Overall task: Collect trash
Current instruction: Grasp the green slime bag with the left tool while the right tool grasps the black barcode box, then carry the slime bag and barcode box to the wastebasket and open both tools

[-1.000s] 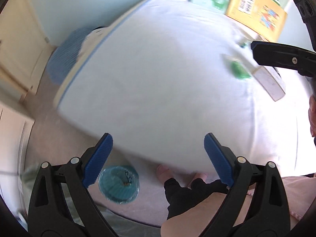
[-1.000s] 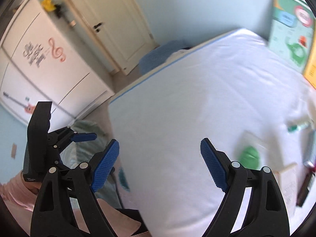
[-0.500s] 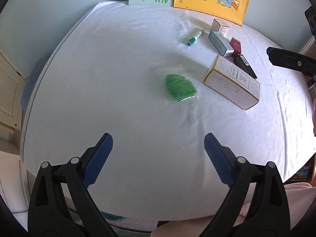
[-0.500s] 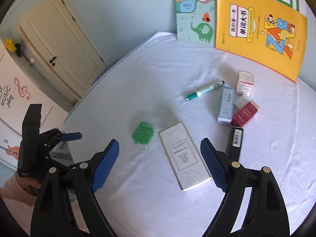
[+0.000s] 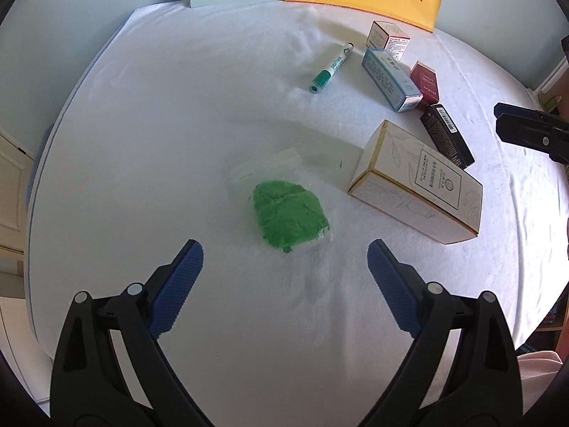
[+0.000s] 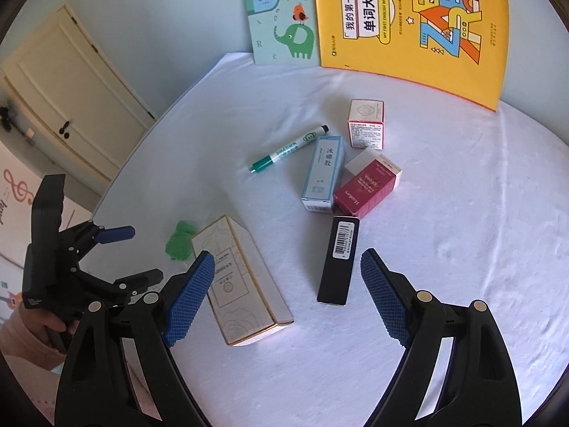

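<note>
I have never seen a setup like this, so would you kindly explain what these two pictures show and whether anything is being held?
There is no robot here: a person holds a two-fingered claw in each hand, and a fisheye camera on each claw looks forward along its blue-padded fingers. One picture comes from the left claw, the other from the right claw. Both are open and hold nothing. Below them is a white-covered surface with a clear plastic bag of green material, a large cream carton, a slim black box with a barcode, a pale blue box, a dark red box, a small white and red box and a green marker pen. Two children's books lean against the wall.
</note>
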Tool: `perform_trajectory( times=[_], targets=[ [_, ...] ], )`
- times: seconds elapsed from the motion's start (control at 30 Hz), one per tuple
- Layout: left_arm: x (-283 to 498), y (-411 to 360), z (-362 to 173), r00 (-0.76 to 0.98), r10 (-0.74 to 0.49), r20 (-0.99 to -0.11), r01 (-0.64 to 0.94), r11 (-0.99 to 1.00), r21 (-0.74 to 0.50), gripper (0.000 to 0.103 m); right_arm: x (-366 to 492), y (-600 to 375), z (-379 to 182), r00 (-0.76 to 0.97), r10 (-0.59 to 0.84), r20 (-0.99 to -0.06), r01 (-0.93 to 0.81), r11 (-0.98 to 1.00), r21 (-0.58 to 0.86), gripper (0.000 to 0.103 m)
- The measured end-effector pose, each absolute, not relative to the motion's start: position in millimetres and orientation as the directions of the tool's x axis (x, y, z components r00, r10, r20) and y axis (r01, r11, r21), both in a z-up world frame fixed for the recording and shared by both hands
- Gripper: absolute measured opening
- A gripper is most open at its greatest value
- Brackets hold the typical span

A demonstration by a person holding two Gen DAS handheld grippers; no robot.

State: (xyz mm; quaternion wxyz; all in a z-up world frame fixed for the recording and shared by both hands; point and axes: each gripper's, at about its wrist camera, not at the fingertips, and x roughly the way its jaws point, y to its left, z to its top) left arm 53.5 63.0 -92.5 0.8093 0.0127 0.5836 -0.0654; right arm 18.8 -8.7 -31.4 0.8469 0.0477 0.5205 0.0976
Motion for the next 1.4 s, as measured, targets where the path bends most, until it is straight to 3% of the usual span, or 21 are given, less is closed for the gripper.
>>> perform_trajectory(
  times=[0.23, 0.4, 0.57, 0.67, 0.8, 0.9, 1.4],
  targets=[
    [75.4, 65.4, -111.9, 0.265, -0.080, -0.961, 0.130, 0.990, -0.047, 0.091, 34.7, -19.5, -51.1, 0.393, 0.193, -0.899, -0.080, 0.981, 0.176, 0.078],
    [84.6, 63.3, -124.1, 0.243, -0.073, -0.967, 0.148, 0.988, -0.038, 0.091, 43.5, -21.3, -65.8, 0.358, 0.182, -0.916, -0.066, 0.983, 0.170, 0.068],
    [87.9, 62.6, -133.1, 0.226, -0.059, -0.972, 0.139, 0.990, -0.028, 0.084, 46.2, -21.5, -78.2, 0.332, 0.188, -0.924, -0.058, 0.982, 0.179, 0.064],
    [87.5, 61.9, -133.7, 0.236, -0.049, -0.971, 0.135, 0.991, -0.017, 0.078, 46.9, -22.4, -85.6, 0.316, 0.184, -0.931, -0.052, 0.983, 0.176, 0.051],
    [85.0, 69.1, -131.7, 0.251, -0.052, -0.966, 0.121, 0.992, -0.022, 0.059, 46.9, -21.4, -90.2, 0.303, 0.173, -0.937, -0.064, 0.985, 0.161, 0.030],
    [85.3, 73.3, -131.0, 0.256, -0.055, -0.965, 0.117, 0.993, -0.026, 0.047, 47.1, -21.5, -89.7, 0.305, 0.163, -0.938, -0.073, 0.986, 0.148, 0.029],
    [72.9, 75.6, -110.2, 0.303, -0.060, -0.951, 0.113, 0.993, -0.026, 0.046, 25.7, -32.1, -51.2, 0.389, 0.168, -0.906, -0.066, 0.986, 0.155, 0.028]
  ],
)
